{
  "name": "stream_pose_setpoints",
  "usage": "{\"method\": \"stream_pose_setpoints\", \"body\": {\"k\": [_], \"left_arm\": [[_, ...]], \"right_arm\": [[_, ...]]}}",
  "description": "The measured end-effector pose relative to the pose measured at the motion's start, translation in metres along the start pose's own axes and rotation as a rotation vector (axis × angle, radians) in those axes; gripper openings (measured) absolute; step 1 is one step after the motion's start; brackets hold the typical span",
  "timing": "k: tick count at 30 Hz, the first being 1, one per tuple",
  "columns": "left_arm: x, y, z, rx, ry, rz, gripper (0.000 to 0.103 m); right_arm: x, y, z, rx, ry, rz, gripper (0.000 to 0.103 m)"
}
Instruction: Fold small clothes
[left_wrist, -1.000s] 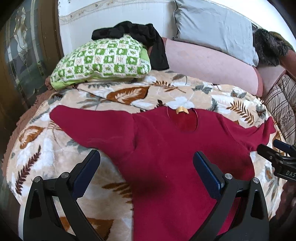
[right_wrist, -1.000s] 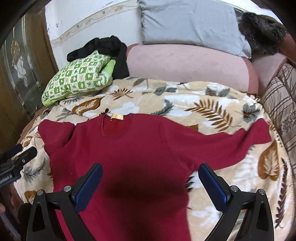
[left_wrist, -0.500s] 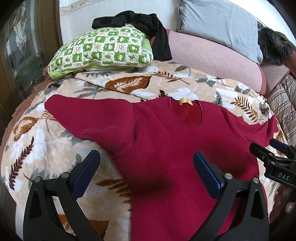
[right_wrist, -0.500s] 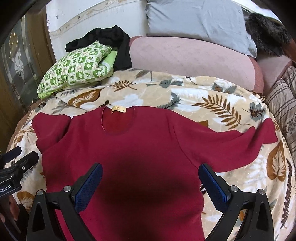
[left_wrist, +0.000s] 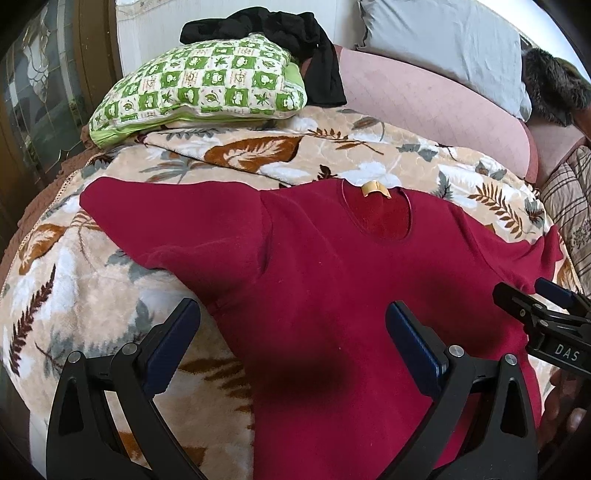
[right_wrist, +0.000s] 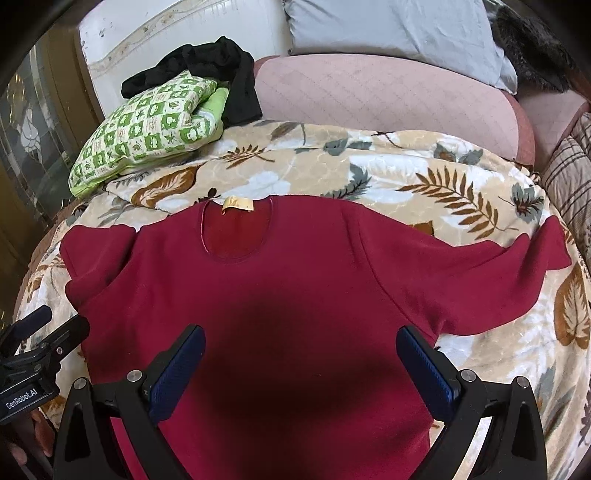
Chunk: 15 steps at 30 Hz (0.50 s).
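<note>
The red sweater (left_wrist: 332, 280) lay flat on the leaf-print blanket (left_wrist: 92, 295) — both sleeves spread, collar tag (right_wrist: 237, 204) toward the pillows. The left tongs (left_wrist: 291, 347) hung released over its left half, gripping nothing; the right tongs (right_wrist: 301, 369) were likewise spread wide above the body. Behind sat a green checked pillow (left_wrist: 207, 85) with what seemed black clothing (left_wrist: 295, 40) draped on it.
</note>
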<state>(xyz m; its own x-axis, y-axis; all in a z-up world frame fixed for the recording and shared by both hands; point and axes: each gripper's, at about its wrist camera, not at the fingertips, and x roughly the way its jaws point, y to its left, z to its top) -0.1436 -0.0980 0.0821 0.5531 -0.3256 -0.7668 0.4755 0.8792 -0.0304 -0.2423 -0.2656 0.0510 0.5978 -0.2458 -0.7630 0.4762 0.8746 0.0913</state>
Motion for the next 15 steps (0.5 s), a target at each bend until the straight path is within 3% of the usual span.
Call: {"method": "stream_pose_setpoints", "body": {"k": [7,11,15], "left_arm": [[0.007,-0.002,-0.001,0.001,0.007,-0.001,0.101],[0.01,-0.004,-0.001,0.004,0.009,0.0,0.101],[0.013,-0.003,-0.001,-0.008,0.015,-0.006,0.101]], "right_arm": [[0.001,0.001,0.002,-0.005,-0.008,-0.003,0.102],[-0.001,0.001,0.002,0.024,-0.02,0.063,0.102],[0.003,0.007,0.004,-0.002,-0.014,0.042,0.102]]}}
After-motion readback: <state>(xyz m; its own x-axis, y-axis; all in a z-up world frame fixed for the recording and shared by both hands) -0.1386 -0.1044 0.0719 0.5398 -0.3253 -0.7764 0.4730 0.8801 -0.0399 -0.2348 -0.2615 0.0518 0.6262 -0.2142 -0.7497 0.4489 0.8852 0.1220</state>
